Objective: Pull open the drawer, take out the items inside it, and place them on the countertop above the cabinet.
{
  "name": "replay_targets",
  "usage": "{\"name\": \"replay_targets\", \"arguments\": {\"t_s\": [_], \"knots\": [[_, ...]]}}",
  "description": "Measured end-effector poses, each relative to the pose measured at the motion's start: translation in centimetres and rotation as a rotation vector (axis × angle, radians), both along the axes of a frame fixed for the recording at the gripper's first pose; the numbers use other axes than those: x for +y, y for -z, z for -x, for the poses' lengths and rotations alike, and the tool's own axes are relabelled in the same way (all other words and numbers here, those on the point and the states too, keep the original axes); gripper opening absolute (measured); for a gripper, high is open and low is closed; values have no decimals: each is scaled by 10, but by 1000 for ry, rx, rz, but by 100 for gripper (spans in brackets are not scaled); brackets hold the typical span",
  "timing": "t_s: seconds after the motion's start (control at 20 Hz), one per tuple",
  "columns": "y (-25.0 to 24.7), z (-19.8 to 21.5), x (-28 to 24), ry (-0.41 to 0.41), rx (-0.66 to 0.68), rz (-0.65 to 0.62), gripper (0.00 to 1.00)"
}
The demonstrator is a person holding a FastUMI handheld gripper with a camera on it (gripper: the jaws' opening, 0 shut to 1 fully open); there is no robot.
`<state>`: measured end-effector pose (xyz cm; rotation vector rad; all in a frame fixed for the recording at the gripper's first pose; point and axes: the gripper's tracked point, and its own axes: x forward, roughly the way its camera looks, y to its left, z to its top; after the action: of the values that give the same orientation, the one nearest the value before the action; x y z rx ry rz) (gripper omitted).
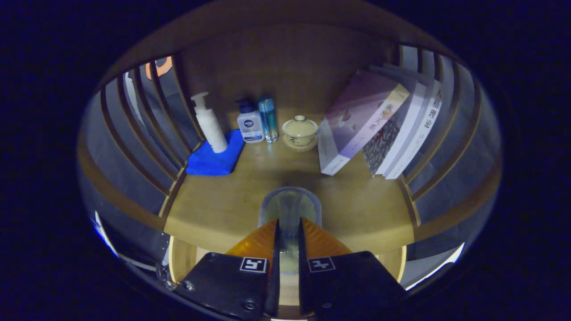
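Standing upright between the nearly closed fingers (273,232) of the gripper (288,229), a clear glass (290,207) is clamped above the countertop (223,205).

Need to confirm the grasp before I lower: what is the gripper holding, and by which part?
The gripper is shut on a clear glass cup, pinching the near part of its rim over the wooden countertop.

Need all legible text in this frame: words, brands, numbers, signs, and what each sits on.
"亲密关系": cover of the purple book.
"人格理论": spine of the white book.
White-and-blue bottle: a label, its fine print too small to read.
Lidded cup: dark mark, too blurred to read.
Claw, shut on the clear container: two square coded tags, no words.
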<state>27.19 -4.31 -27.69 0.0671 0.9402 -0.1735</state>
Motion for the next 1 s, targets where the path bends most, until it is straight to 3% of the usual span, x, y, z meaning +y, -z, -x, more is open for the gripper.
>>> {"name": "replay_targets", "arguments": {"t_s": [0.7,0.95,1.0], "knots": [[48,-58,-11,35,32,35,20],[49,-65,-6,22,7,18,25],[47,-64,-6,21,2,15,29]]}}
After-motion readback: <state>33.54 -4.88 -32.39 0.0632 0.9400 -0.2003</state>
